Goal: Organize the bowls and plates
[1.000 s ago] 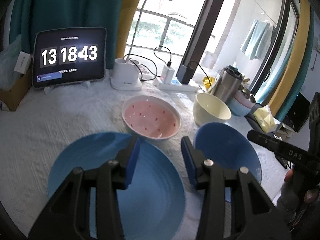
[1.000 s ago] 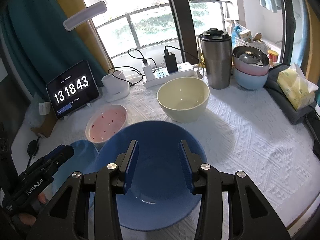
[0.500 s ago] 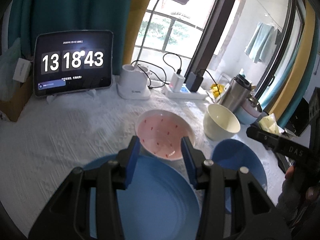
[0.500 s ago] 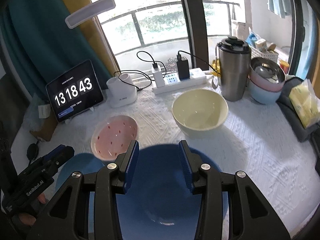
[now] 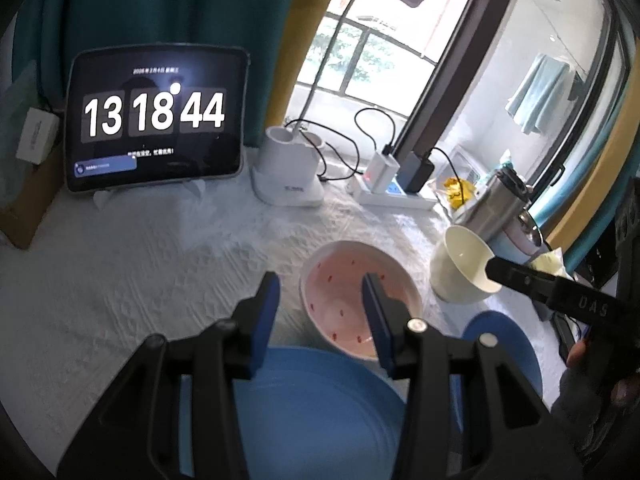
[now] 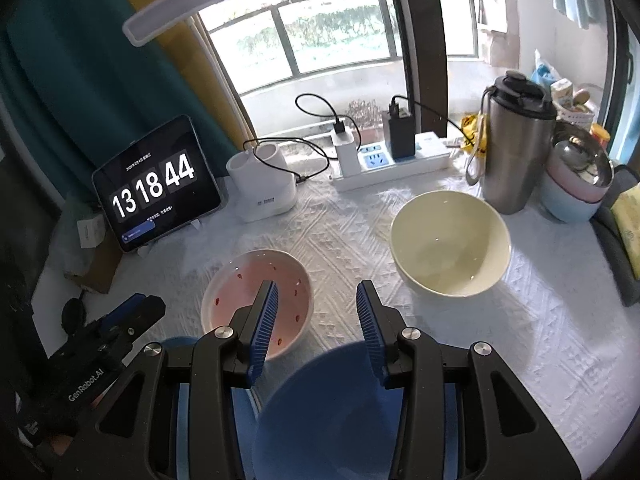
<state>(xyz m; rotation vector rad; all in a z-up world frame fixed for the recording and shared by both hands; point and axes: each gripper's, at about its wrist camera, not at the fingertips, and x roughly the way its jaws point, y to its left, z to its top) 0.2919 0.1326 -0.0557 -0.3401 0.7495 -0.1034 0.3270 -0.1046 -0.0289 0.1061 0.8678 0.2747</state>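
On the white cloth a pink bowl with red specks (image 5: 344, 280) (image 6: 240, 292) stands just ahead of both grippers. My left gripper (image 5: 320, 292) is open and empty over the far rim of a light blue plate (image 5: 312, 408), its right finger in front of the pink bowl. My right gripper (image 6: 316, 300) is also open and empty, above the far rim of a dark blue bowl (image 6: 328, 412) (image 5: 500, 344). A cream bowl (image 6: 448, 244) (image 5: 464, 268) sits farther right. Each view shows the other gripper: the left gripper (image 6: 120, 328) and the right gripper (image 5: 560, 292).
Along the back stand a tablet clock (image 6: 156, 188), a white lamp base (image 6: 264, 188), a power strip with chargers (image 6: 392, 160), and a steel flask (image 6: 516, 144). Stacked bowls topped by a steel one (image 6: 576, 176) and a yellow tissue pack (image 6: 630, 224) sit at the right edge.
Both grippers have moved forward over the blue plate and blue bowl toward the pink bowl. The blue dishes have slid low in both views. Jaw widths are unchanged.
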